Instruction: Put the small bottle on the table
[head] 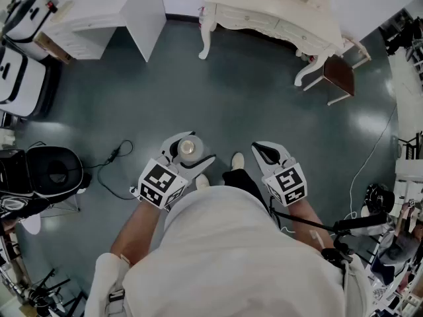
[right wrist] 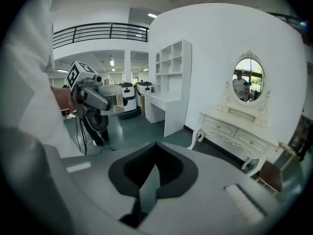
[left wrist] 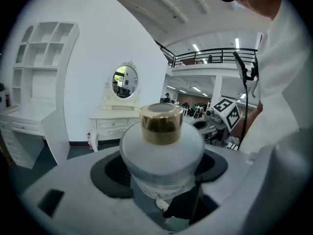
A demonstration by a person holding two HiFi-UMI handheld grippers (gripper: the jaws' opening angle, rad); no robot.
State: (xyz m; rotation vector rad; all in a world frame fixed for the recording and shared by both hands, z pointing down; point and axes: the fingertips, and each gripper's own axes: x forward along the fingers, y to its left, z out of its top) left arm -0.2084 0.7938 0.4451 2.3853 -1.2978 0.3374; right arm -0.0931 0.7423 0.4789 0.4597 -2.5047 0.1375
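Left gripper (head: 189, 152): jaws clamped, wide, on the body of the bottle (left wrist: 161, 151), one dark pad on each side of it. The bottle stands upright with its long axis vertical and crossing the jaws at a right angle, and its gold cap (left wrist: 161, 124) rises above them. Right gripper (head: 264, 152): jaws together with nothing between them, held beside the left one and apart from the bottle, so the left hand alone carries the load. The bottle hangs in the air over the middle of the floor (head: 132, 111), just ahead of the person's feet, and rests on nothing. Two counters stand along the far edge of the floor, both well apart from the jaws: an ornate counter (left wrist: 115, 120) under an oval mirror (left wrist: 124, 82), almost straight ahead of the left jaws and just left of the cap in the left gripper view, and a plain white counter (left wrist: 24, 116) further left. Which of the two the task means cannot be told. Judged from this, the coming move turns on the gap ahead of the jaws: the bottle must travel forward, upright, until its base is over a counter top.
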